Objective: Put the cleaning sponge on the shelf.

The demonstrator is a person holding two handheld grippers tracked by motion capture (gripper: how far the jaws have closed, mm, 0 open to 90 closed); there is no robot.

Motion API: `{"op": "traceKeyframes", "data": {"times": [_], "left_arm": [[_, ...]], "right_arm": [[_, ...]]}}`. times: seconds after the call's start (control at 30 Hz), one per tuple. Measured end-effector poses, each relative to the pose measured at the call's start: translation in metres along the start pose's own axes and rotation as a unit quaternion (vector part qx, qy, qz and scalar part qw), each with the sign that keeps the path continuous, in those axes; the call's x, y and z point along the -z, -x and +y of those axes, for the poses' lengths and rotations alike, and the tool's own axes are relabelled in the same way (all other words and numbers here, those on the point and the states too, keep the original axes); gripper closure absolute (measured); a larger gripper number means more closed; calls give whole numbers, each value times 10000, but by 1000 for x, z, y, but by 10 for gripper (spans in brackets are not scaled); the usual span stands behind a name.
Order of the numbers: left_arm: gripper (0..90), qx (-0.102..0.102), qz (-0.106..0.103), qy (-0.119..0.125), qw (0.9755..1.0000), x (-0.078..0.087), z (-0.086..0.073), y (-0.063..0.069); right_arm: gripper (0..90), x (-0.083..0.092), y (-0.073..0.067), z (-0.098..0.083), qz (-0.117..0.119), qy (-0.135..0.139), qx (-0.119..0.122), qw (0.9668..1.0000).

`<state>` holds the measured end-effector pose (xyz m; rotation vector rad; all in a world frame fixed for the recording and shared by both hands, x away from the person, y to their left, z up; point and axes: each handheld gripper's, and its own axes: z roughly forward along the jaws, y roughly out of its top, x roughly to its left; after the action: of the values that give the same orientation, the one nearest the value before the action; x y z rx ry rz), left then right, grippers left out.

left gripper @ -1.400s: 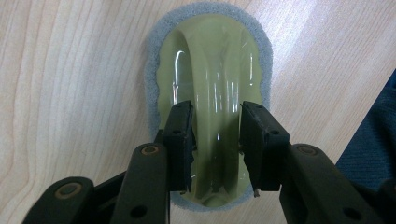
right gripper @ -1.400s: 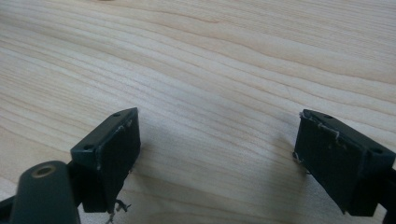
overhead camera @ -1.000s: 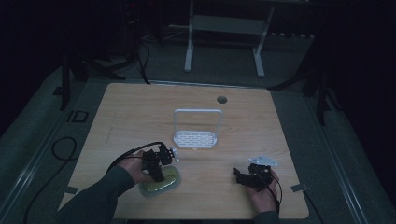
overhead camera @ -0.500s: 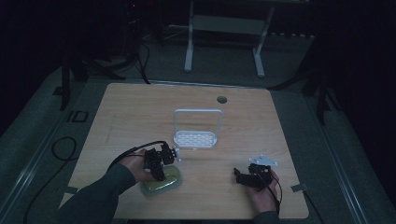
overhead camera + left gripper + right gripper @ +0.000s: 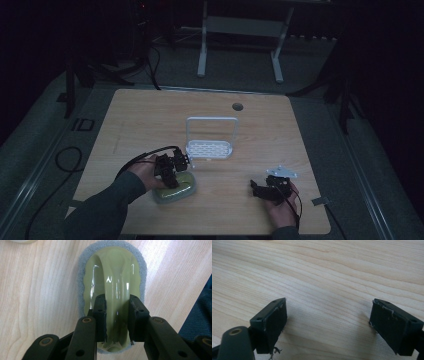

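Note:
A pale green scrubber with a grey sponge rim (image 5: 112, 272) lies flat on the wooden table (image 5: 150, 120); in the high view the scrubber (image 5: 186, 188) sits near the front left. My left gripper (image 5: 117, 312) points down on it, its jaws shut on the scrubber's arched handle. The left gripper (image 5: 171, 172) is held by a hand in a dark sleeve. My right gripper (image 5: 259, 189) rests low at the front right, and in its own view the right gripper (image 5: 327, 322) is open over bare wood, nothing between its pads.
A white wire-framed rack with a perforated base (image 5: 210, 148) stands mid-table, just beyond the scrubber. A round cable hole (image 5: 237, 106) lies near the far edge. Black cables (image 5: 65, 160) trail off the table's left side.
The left gripper has shifted slightly over the scrubber; the right gripper has stayed where it was.

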<state>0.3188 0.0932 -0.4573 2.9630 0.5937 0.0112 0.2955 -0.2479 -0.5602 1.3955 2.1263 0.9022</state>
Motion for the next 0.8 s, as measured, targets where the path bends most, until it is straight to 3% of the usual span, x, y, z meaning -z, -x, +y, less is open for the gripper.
{"op": "traceKeyframes", "data": {"times": [0.8], "left_arm": [[715,-285,152,173,9993,9,18,-9]], "right_arm": [[139,0,0,0,-1,4,2,10000]]}}
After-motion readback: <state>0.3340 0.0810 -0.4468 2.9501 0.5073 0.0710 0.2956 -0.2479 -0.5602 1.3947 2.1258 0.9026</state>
